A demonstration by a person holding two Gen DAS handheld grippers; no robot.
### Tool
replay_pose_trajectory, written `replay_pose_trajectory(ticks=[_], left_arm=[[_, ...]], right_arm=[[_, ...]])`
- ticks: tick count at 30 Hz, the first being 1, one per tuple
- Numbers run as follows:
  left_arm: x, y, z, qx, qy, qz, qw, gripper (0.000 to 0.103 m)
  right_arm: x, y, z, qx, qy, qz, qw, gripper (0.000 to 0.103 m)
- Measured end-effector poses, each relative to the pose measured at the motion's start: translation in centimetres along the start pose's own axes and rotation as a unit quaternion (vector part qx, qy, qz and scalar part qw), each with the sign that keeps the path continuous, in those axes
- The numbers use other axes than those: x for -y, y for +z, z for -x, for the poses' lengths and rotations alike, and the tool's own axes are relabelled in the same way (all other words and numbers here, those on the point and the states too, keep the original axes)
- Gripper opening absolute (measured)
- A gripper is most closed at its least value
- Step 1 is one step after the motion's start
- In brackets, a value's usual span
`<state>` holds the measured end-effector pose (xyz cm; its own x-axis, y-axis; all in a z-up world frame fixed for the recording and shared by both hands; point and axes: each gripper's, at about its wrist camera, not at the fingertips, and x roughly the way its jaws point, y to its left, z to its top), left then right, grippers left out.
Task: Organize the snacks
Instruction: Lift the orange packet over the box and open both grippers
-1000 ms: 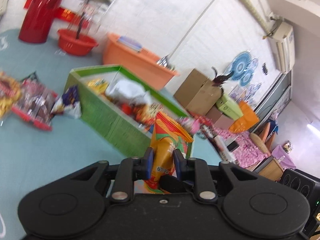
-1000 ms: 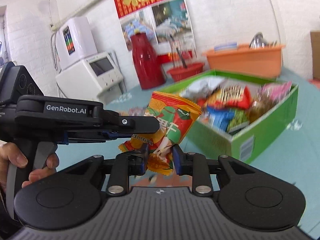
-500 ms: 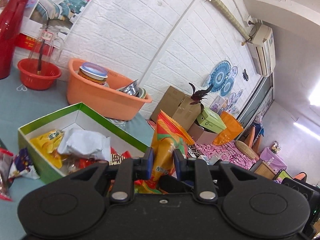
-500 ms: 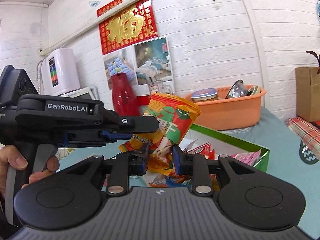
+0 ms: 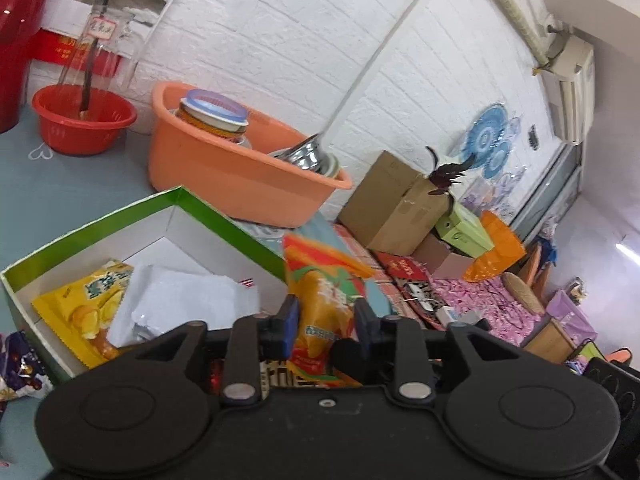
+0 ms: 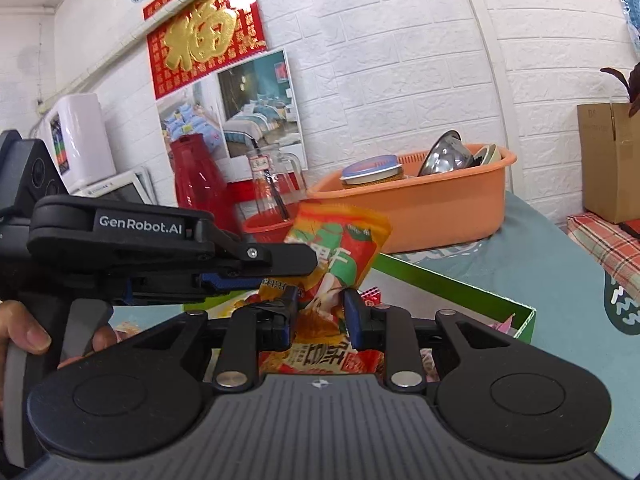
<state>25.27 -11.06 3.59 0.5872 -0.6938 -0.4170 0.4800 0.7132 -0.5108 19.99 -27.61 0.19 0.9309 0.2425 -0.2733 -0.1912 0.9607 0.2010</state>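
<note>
Green box (image 5: 224,216) behind; orange-red crinkled snack bag (image 5: 320,304).

The teal table (image 5: 60,184) carries a green box (image 5: 224,222), orange basin (image 5: 224,176) and red basket (image 5: 80,136).

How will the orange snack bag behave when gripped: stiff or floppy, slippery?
Probably light: the orange snack bag stands up from the right gripper without sagging. Its wrinkled, glossy film looks soft and slippery, so it may slip.

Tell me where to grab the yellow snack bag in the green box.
Probably best: pinch the crimped edge of the yellow snack bag at its free left end, coming down from above. It lies flat in the green box corner; walls block side approaches, and the white packet overlaps its right side.
</note>
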Motion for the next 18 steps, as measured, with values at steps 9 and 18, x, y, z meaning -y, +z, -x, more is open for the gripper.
replay_pose_trajectory(ticks=[9,18], left_arm=[[0.6,-0.7,3.2,0.025,0.033,-0.028,0.9988,0.103],[2.1,-3.0,8.7,0.053,0.047,-0.049,0.9963,0.103]], right_arm=[[-0.9,-0.5,1.8,0.012,-0.017,0.027,0.999,0.076],[-4.2,-0.9,6.9,0.044,0.035,0.045,0.997,0.103]])
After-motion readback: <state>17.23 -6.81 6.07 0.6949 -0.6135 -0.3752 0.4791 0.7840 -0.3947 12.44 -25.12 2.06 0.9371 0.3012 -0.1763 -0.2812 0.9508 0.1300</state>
